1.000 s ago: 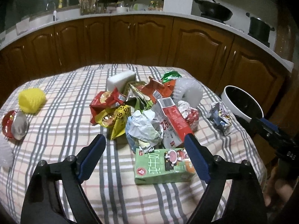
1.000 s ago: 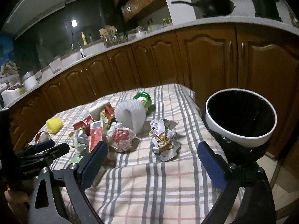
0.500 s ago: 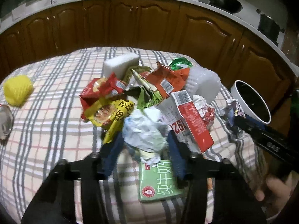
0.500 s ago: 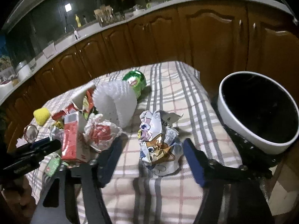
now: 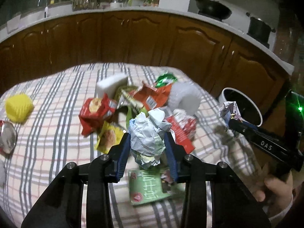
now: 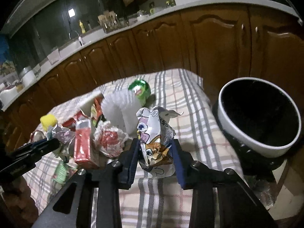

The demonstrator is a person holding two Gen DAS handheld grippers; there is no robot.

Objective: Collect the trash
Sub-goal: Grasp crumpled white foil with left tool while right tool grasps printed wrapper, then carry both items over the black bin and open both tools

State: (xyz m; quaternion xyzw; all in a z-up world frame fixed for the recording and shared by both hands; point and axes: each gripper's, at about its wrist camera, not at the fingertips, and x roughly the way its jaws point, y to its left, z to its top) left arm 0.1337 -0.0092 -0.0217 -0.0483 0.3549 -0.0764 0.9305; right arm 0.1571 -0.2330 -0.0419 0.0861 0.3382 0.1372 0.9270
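Carton point(image 5: 150, 185) half hidden behind left tool point(image 5: 147, 148)

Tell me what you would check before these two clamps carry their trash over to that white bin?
1. Left gripper shut on the crumpled pale paper ball: ok.
2. Right gripper shut on the cartoon wrapper: ok.
3. Paper ball free of the green carton below it: cannot tell, they overlap in the view.
4. White bin mouth open and unobstructed: ok.
5. Bin within easy reach of the right gripper, just past the table edge: ok.
6. The two grippers apart, no crossing: ok.
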